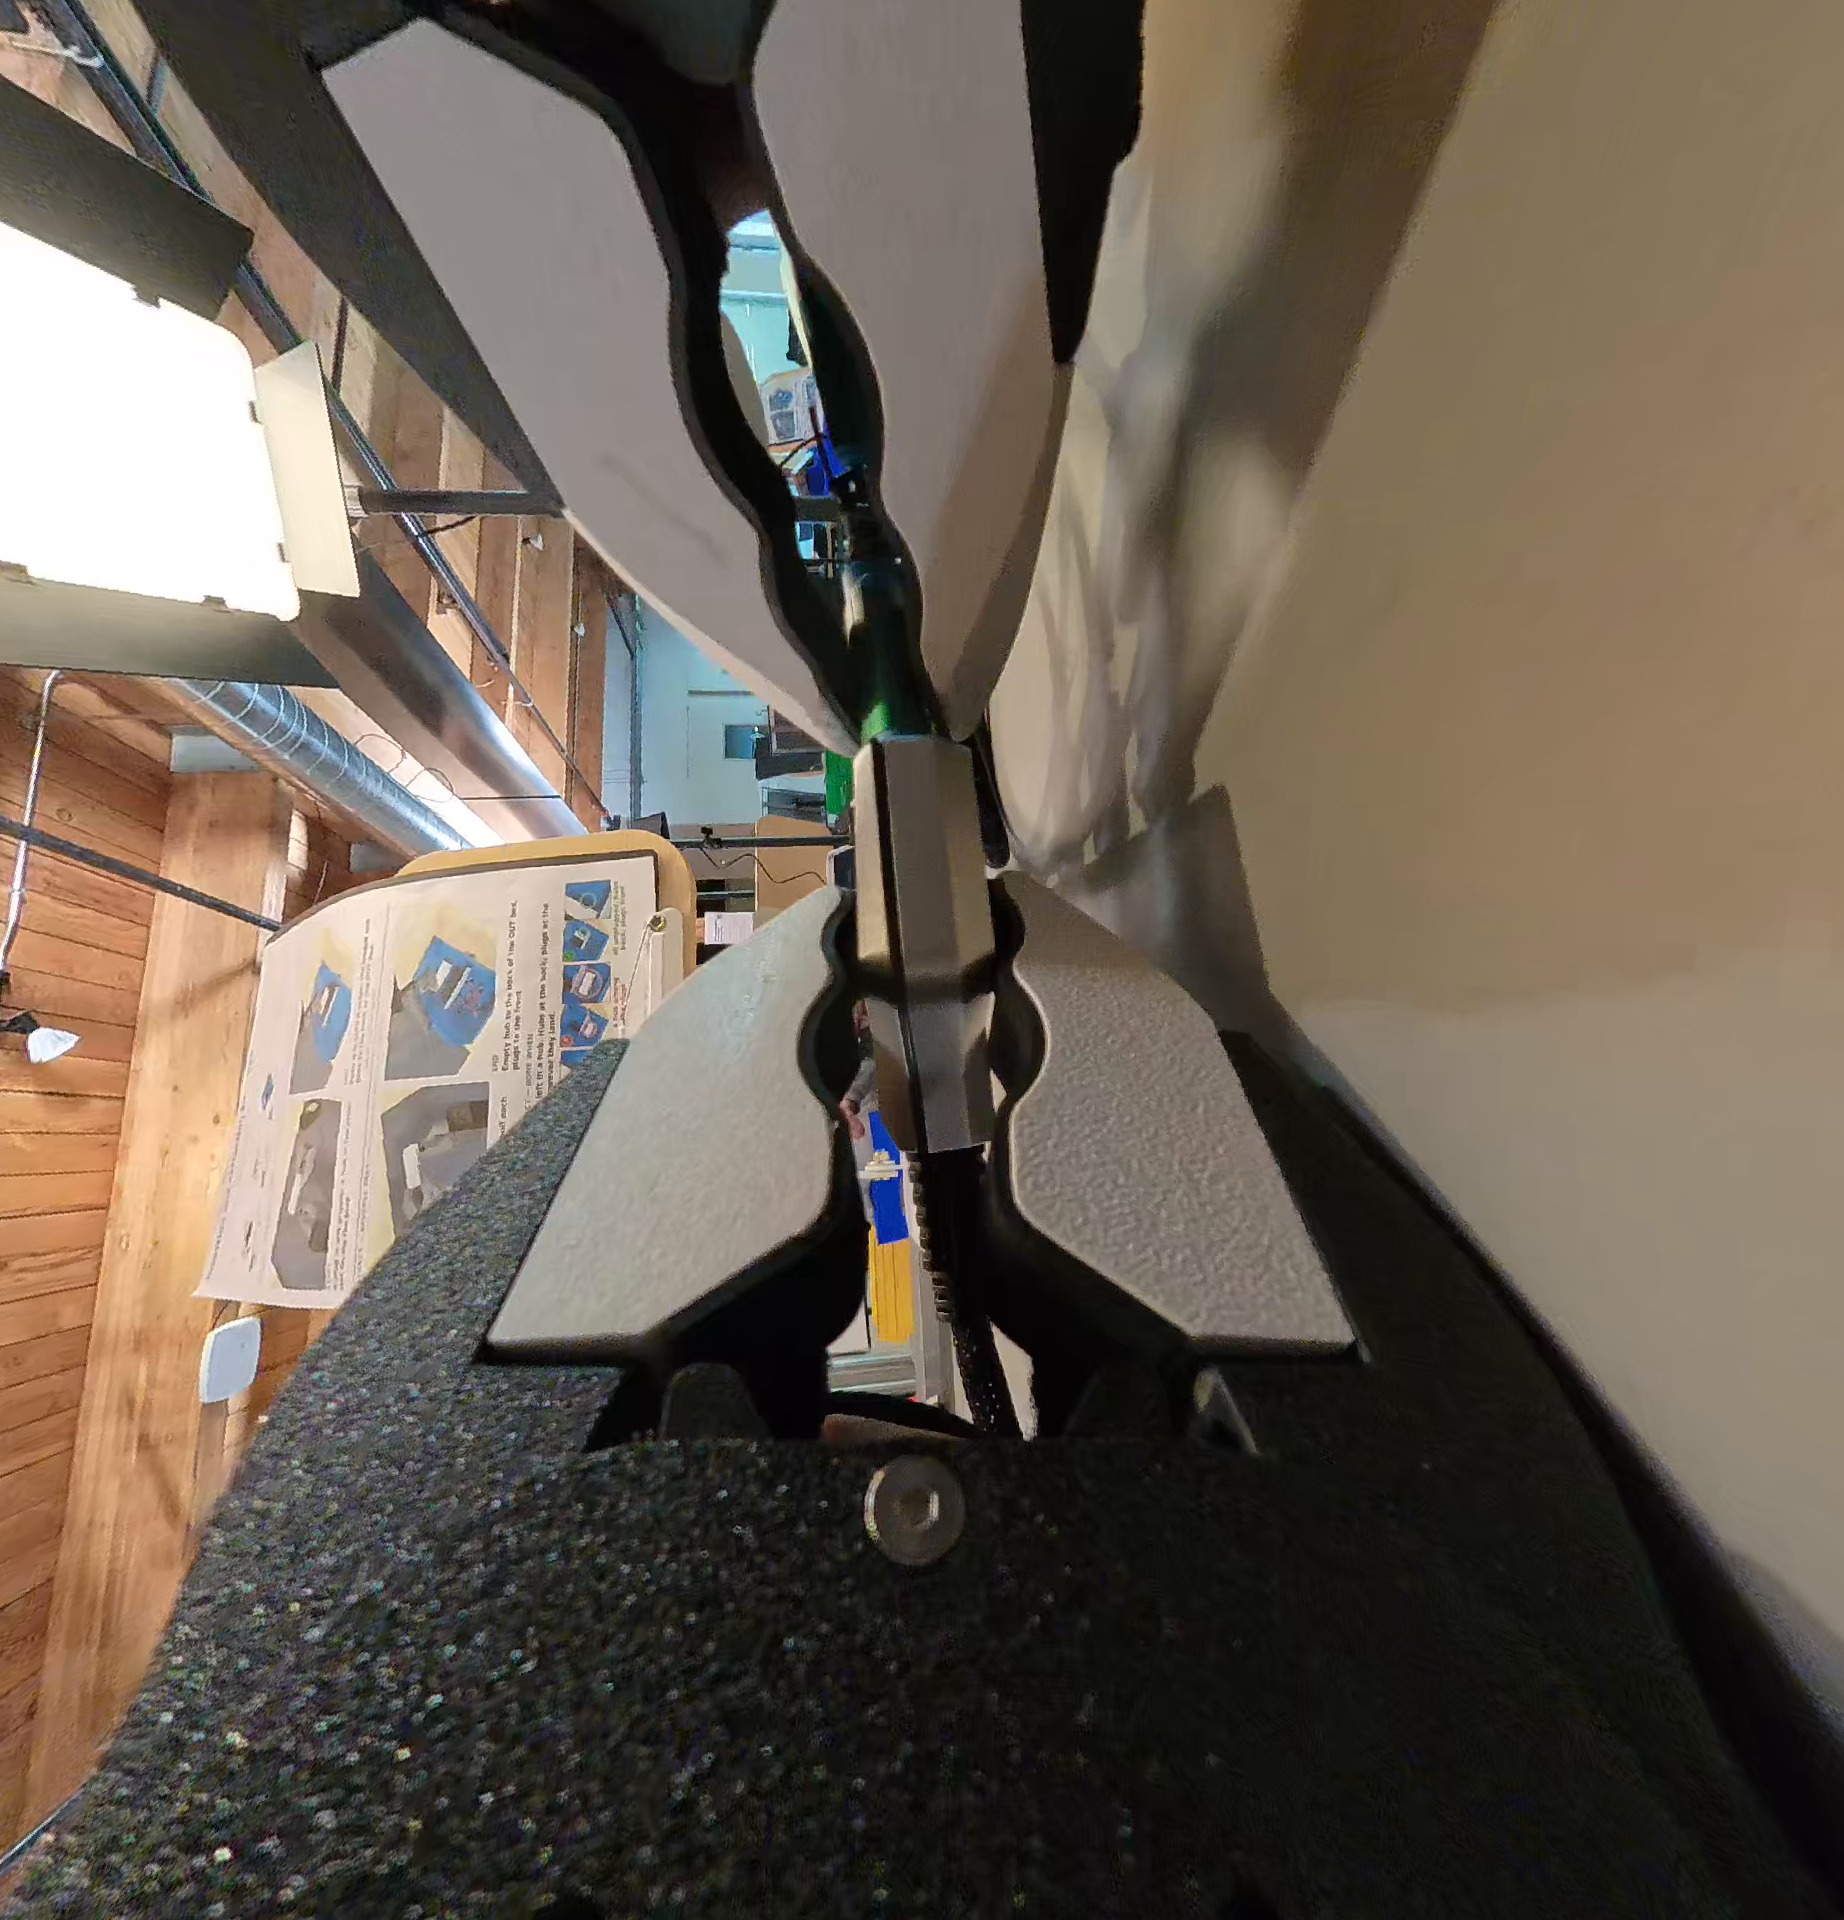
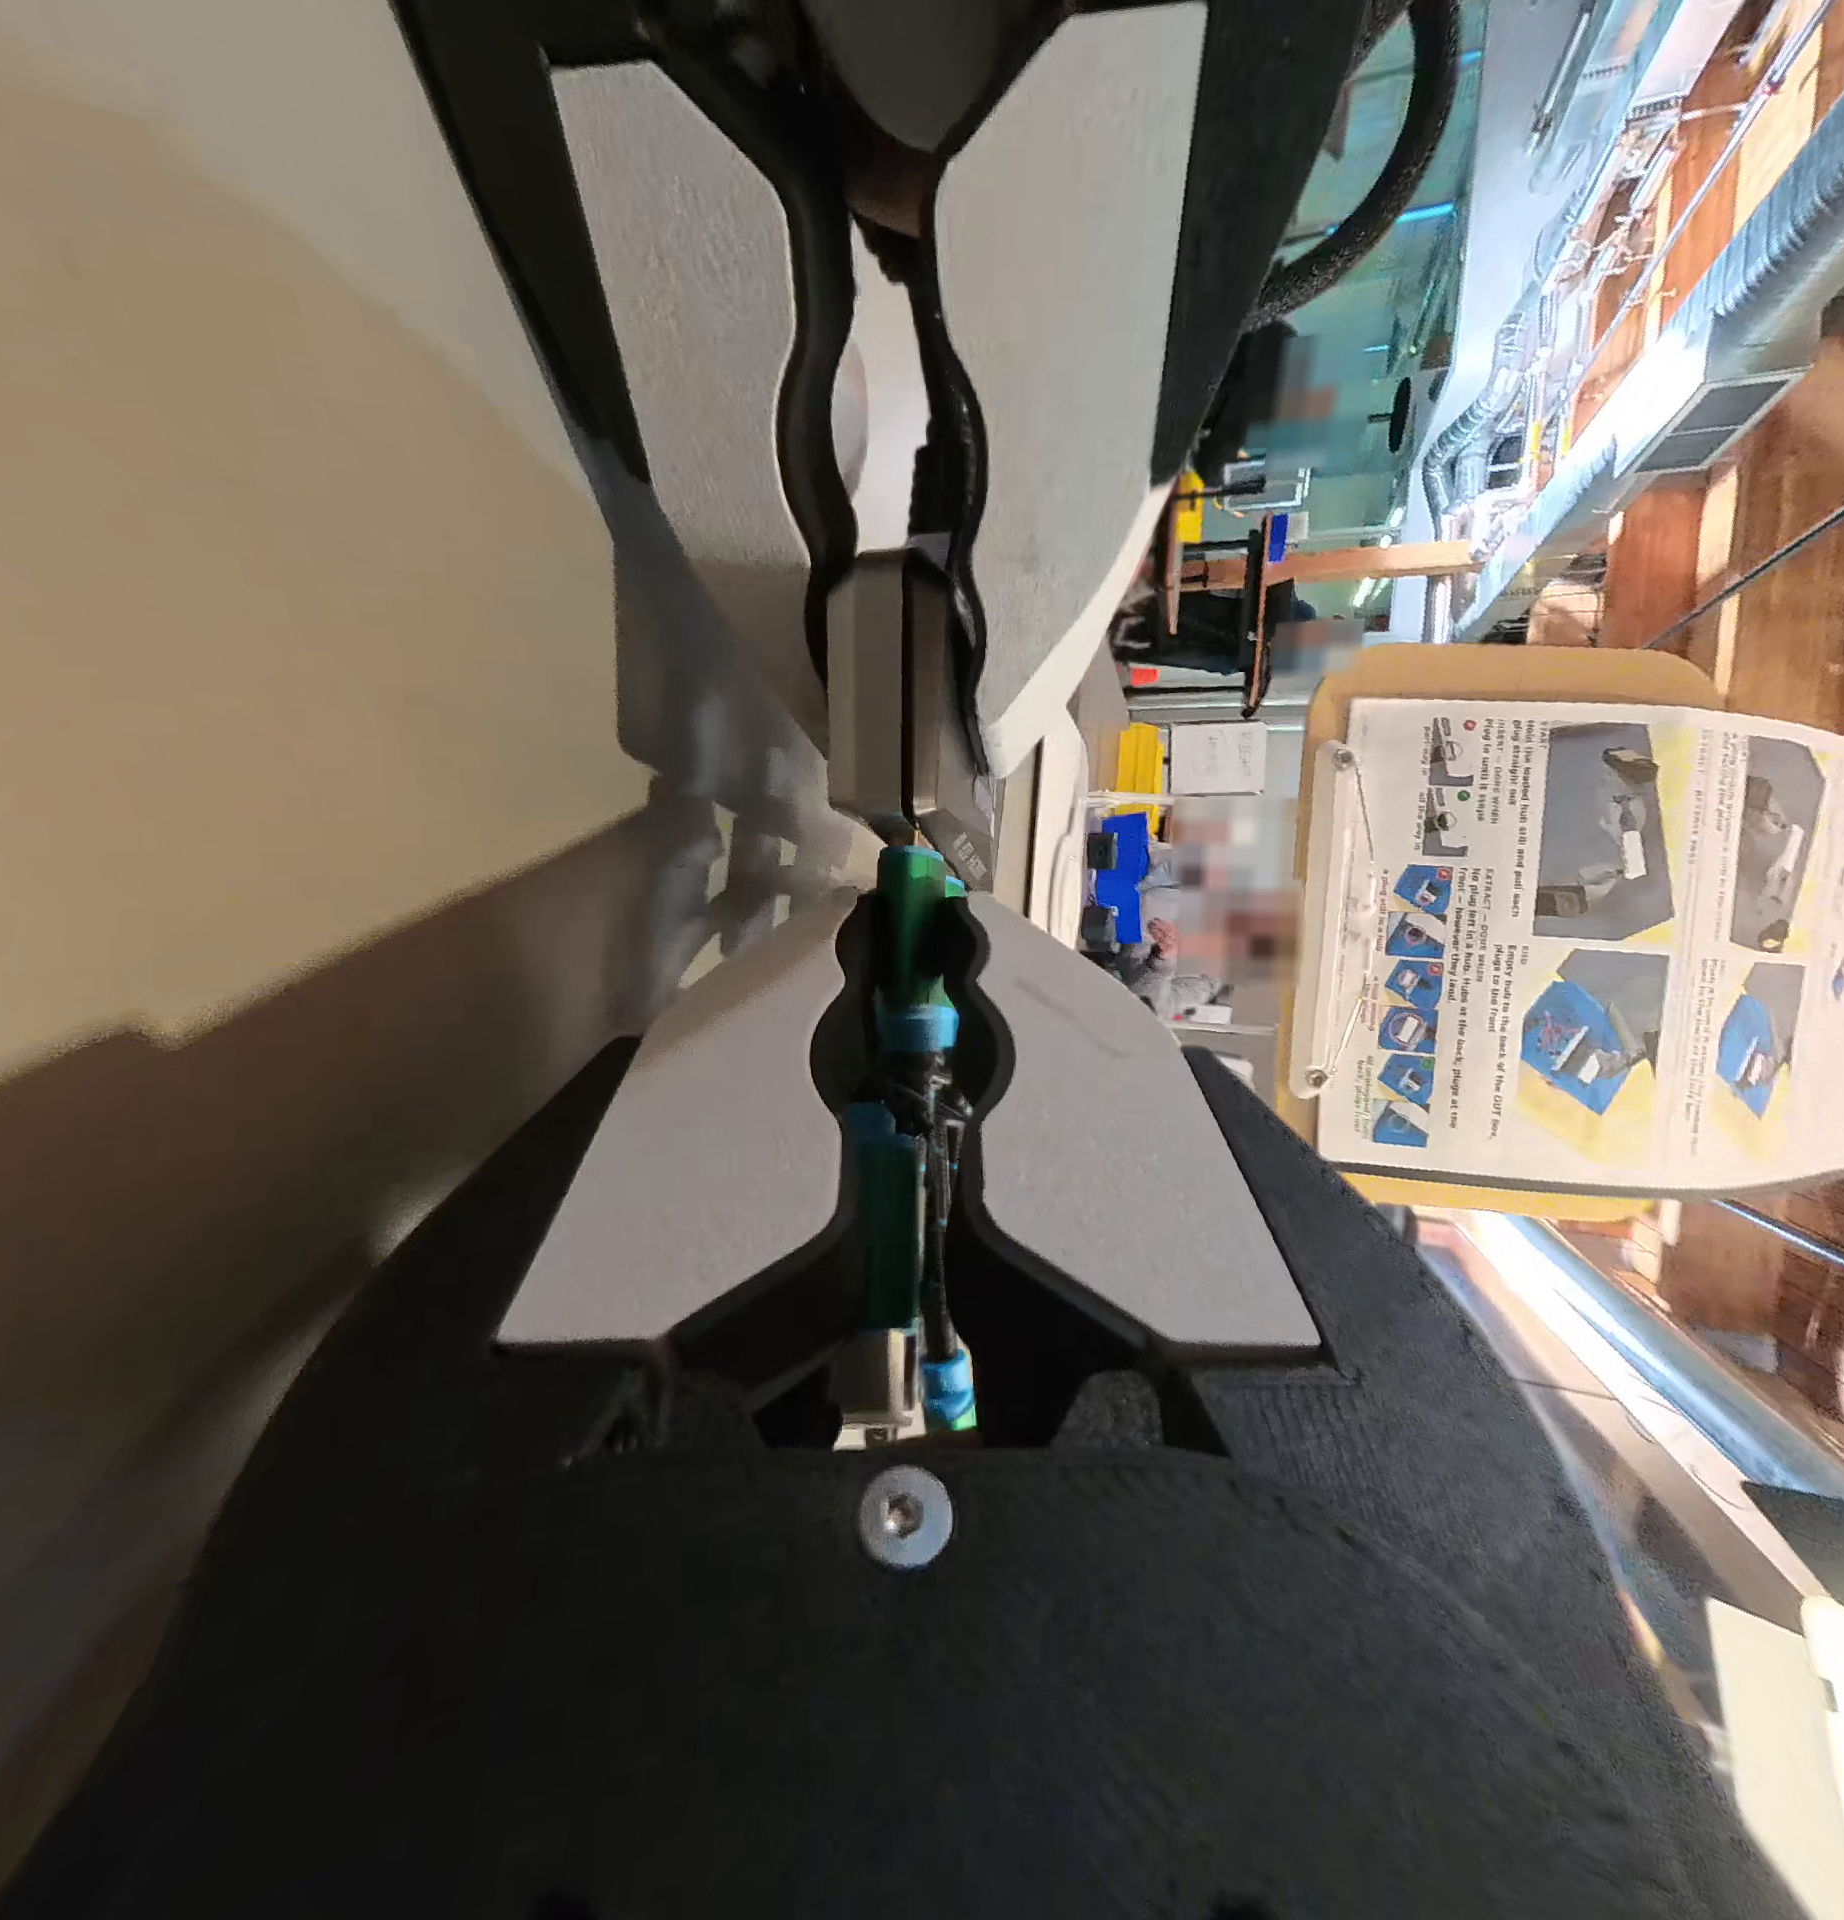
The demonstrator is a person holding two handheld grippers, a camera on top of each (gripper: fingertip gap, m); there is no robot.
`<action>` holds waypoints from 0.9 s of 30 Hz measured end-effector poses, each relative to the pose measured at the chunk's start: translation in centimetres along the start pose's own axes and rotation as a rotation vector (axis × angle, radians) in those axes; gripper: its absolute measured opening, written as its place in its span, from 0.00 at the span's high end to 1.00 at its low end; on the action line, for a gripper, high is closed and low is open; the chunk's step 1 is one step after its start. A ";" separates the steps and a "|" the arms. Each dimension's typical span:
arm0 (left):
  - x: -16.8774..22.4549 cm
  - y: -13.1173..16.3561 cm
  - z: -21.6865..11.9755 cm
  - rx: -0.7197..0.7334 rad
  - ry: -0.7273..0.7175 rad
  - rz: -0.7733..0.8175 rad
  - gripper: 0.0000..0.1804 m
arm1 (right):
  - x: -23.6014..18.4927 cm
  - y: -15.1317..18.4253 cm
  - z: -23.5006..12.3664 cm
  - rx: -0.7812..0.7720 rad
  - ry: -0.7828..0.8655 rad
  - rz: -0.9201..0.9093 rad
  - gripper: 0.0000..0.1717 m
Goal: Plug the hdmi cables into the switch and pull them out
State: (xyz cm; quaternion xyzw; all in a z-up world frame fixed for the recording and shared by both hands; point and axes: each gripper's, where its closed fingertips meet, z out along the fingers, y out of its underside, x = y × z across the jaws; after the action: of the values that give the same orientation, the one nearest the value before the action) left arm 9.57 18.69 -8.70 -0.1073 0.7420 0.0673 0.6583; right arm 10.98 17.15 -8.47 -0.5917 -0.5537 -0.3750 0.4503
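Left gripper (image 1: 923, 971) is clamped on a dark grey metal block (image 1: 923, 935), a slim hub-like body with a black braided cable (image 1: 975, 1340) trailing back between the fingers toward the handle; both grey pads (image 1: 1105, 1049) press on its flanks, seating it in their scalloped notches, which looks like a way of keeping it from twisting. Facing it nose to nose, the right gripper (image 2: 913, 940) is closed on a green plug (image 2: 907, 925) with a blue band, more green and blue connectors and black cord (image 2: 939, 1195) bunched behind it in the gap between the fingers. The plug's tip sits just at the end of the block, seemingly touching it, the two held in one line so the plug meets the block's end squarely. Both tools are tipped on their sides, close against a pale tabletop (image 2: 222, 520). Farther off, a printed instruction sheet (image 2: 1583, 935) on a wooden board stands beyond the grippers, with a wood-panelled wall (image 1: 66, 1143) behind.
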 end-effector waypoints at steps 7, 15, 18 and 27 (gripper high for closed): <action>0.3 0.5 0.0 -0.036 0.029 -0.020 0.87 | -0.2 1.6 -0.8 0.025 -0.054 0.052 0.93; 0.1 5.7 -0.3 -0.183 0.042 -0.088 0.87 | 1.5 6.9 -3.5 0.024 0.010 0.086 0.93; -0.1 6.2 -0.2 -0.201 0.041 -0.116 0.87 | 0.5 6.9 -3.1 0.011 -0.013 0.073 0.93; -0.2 6.6 -0.3 -0.216 0.034 -0.117 0.87 | -0.3 7.0 -3.2 -0.033 -0.028 0.051 0.93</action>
State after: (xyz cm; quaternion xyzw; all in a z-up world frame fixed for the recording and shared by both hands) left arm 7.70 24.98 -8.72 -0.2217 0.7339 0.1063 0.6332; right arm 18.02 14.16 -8.58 -0.6183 -0.5381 -0.3643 0.4421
